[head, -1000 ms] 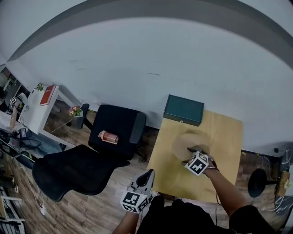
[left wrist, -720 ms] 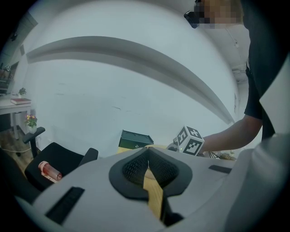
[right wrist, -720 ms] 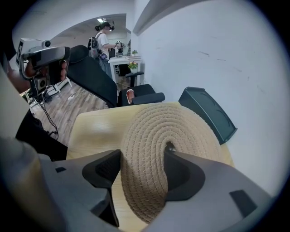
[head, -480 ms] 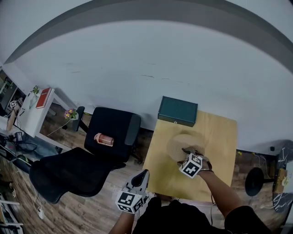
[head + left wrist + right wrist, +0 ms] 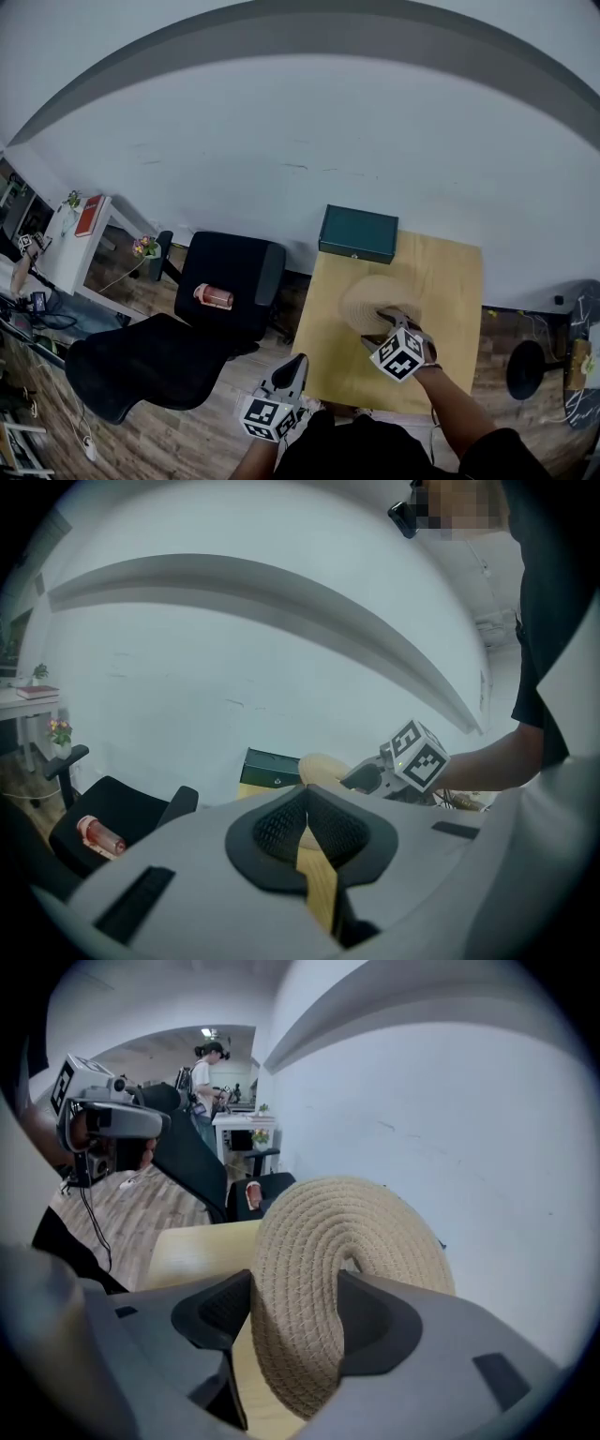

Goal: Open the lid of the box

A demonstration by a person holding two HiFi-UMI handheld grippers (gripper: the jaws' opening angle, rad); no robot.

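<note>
A round woven straw lid [image 5: 373, 298] is over the middle of the wooden table [image 5: 450, 272]. My right gripper [image 5: 387, 325] is shut on its near rim. Its jaws have just been closing, with that rim between them. In the right gripper view the lid [image 5: 347, 1241] tilts up between the pads, and my right gripper [image 5: 295, 1321] pinches its edge. What lies under the lid is hidden. A dark green box [image 5: 358, 233] sits shut at the table's far edge. My left gripper [image 5: 298, 362] hangs off the table's near left corner, shut and empty [image 5: 305, 822].
A black office chair [image 5: 230, 277] with a red can [image 5: 212, 296] on its seat stands left of the table. A second black chair [image 5: 141, 361] is nearer. A white side table [image 5: 70, 234] holds a red book. A person [image 5: 206, 1072] stands far off.
My right gripper has risen with the woven lid, and the lid's near edge now tilts up. The left gripper has kept its place.
</note>
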